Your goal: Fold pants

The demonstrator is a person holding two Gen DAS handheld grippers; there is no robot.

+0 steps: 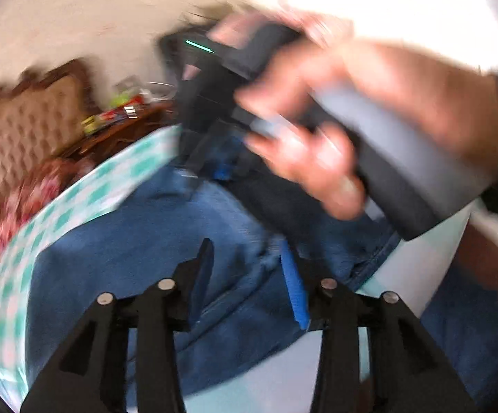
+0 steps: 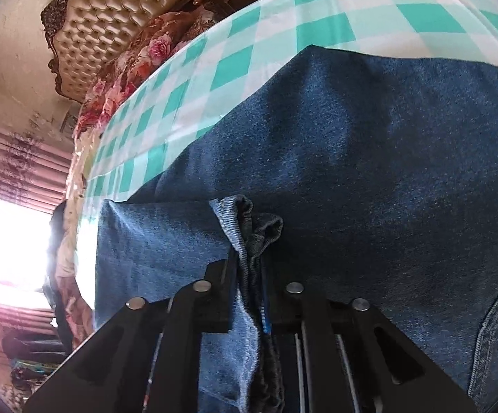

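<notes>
Plainly, the pants (image 2: 369,158) are spread as a broad denim panel over the checked tablecloth (image 2: 249,51), and a bunched hem or edge of them is pinched between the fingers of the right gripper (image 2: 249,275). In the right wrist view the jaws are drawn nearly together on that wad of cloth, with the fabric trailing down between them toward 6 o'clock. From this gripper the bulk of the garment lies ahead, from 12 round to 3 o'clock, its far edge running slantwise from 9 up toward 1 o'clock against the tablecloth.

In the left wrist view, which is heavily blurred, the left gripper (image 1: 249,275) is seen with its fingers well apart and nothing caught between them; denim (image 1: 145,241) lies beneath and ahead of it. The person's right hand (image 1: 335,130), wrapped round the other tool, is seen at 1 to 2 o'clock from the left gripper, close above the same cloth. A tufted headboard (image 2: 111,17) and flowered bedding (image 2: 138,58) stand beyond the table.

The fold is judged to turn on the held edge being carried across the panel toward its far edge, with the right gripper already attached and the left free to pin or catch the cloth.
</notes>
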